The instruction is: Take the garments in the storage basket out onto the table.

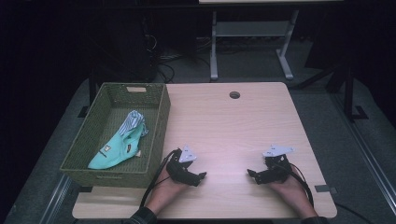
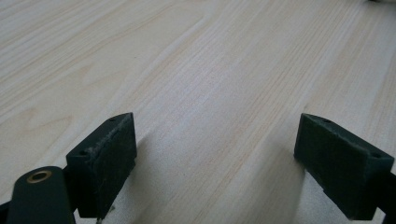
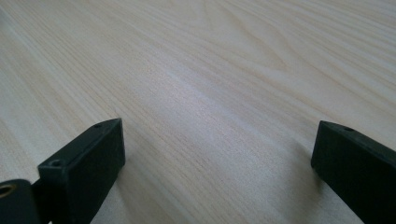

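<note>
We hold left tongs (image 1: pixel 201 176) & right tongs (image 1: pixel 249 173) agape nr surface (image 1: pixel 233 126) front edge; basket (image 1: pixel 159 126) at left edge, contents prob. cloth (image 1: pixel 119 147).

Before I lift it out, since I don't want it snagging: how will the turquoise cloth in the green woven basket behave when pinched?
The crumpled turquoise cloth is probably floppy: it lies in loose folds, so it should drape from one pinch point. It looks light. Hanging fabric could catch on the green woven basket and its textured wall.
</note>
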A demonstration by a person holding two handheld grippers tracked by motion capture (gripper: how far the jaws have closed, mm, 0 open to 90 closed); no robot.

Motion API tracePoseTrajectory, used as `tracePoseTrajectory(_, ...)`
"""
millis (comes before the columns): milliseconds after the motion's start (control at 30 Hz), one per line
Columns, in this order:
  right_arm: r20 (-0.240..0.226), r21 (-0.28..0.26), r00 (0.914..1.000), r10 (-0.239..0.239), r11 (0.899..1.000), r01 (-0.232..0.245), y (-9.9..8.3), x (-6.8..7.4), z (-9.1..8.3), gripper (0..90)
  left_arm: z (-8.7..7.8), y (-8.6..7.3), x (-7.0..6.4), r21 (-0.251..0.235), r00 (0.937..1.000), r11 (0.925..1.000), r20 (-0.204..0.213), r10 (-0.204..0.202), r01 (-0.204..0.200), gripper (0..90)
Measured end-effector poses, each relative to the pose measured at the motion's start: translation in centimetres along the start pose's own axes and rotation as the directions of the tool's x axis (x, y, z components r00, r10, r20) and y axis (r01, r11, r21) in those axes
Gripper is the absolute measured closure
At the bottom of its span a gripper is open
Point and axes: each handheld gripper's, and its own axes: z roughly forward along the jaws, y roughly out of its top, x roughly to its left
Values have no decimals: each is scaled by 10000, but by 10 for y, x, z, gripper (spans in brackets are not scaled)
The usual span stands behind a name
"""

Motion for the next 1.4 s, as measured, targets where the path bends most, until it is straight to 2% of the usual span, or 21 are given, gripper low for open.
tracePoseTrajectory(167,-31,12,10000,-20,10000,20,0,0,0,24,0,1,0,131,10000,9999,-6,11,-11,123)
tracePoseTrajectory(333,-31,12,10000,-21,10000,21,0,0,0,23,-2,3,2,171,9995,9994,101,-303,302,125)
tracePoseTrajectory(533,-19,19,10000,-62,10000,62,0,0,-1,24,-4,6,1,313,9995,9991,94,-300,297,125)
tracePoseTrajectory(1067,-60,15,9999,-82,10000,82,-1,1,-1,24,-14,15,4,46,9987,9989,208,-461,461,126)
tracePoseTrajectory(1267,-75,20,9999,-88,10000,88,-1,1,-1,23,-16,17,4,168,9985,9987,244,-487,483,127)
tracePoseTrajectory(1400,-81,19,9999,-86,10000,87,-1,1,-1,23,-19,20,3,74,9984,9988,267,-489,487,127)
